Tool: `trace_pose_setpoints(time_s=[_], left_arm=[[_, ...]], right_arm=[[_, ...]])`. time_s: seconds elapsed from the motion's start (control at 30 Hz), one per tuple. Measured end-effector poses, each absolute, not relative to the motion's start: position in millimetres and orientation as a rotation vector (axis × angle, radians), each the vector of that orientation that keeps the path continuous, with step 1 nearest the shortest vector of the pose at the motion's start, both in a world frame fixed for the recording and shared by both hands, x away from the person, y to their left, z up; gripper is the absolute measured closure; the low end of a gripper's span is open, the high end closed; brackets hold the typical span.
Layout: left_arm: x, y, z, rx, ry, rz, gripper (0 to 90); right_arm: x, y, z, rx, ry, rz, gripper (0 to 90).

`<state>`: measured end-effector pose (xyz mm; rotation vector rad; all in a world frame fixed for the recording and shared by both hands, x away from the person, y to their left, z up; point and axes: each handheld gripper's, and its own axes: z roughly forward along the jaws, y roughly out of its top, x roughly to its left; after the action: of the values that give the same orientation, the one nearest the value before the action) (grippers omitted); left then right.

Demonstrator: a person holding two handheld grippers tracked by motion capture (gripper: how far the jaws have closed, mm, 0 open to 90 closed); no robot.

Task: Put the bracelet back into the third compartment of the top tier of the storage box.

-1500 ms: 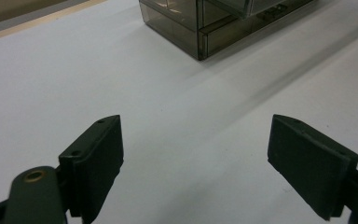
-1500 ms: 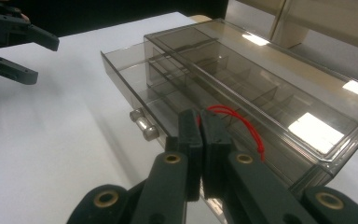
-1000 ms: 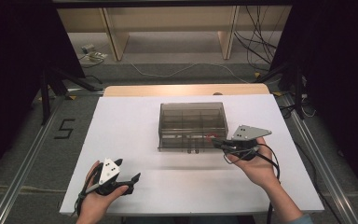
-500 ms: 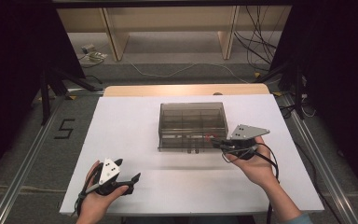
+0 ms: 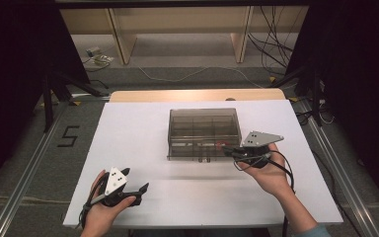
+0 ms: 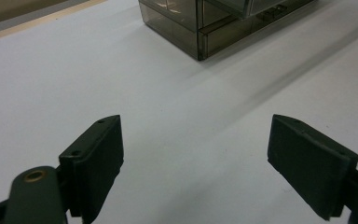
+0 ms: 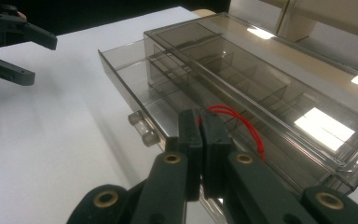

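Holding a thin red loop (image 7: 237,120), prob. a rubber band, the right gripper (image 7: 199,122) has its jaws pressed together on one end of it; the rest of the band arcs over the pulled-out drawer (image 7: 135,88) of the smoky clear organiser box (image 5: 205,129). In the high view the right gripper (image 5: 233,151) sits at the box's front edge, approx. 4 o'clock from box centre, with the band (image 5: 221,144) showing as a small red fleck at the jaw tips.

Step in hand, by my judgement: placing the band into a drawer compartment. Whether the band touches the drawer floor, can't tell.

Left gripper (image 5: 139,188) is at approx. 7 o'clock from the box, well apart, low over the white table (image 5: 138,133). The left gripper view shows its jaws spread wide with nothing between them and bare tabletop beneath; box corner (image 6: 199,32) at 12 o'clock ahead.

Next move, as judged: lower the band fully into one compartment, clear of the dividers, then release. Band is light and springy, so it may cling to a pad or hop the drawer wall. Left gripper could steady the box if the drawer is then pushed shut.
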<state>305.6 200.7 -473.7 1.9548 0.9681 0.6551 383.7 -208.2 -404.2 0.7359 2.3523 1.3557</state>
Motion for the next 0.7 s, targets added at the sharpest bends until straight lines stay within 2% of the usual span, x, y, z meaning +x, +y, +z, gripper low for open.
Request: trace_pose_setpoints(time_s=[0.7], left_arm=[[305.7, 200.8, -473.8, 1.953, 0.969, 0.654, 18.1]], right_arm=[[392.1, -205.8, -411.4, 0.757, 2.378, 1.331, 88.4]])
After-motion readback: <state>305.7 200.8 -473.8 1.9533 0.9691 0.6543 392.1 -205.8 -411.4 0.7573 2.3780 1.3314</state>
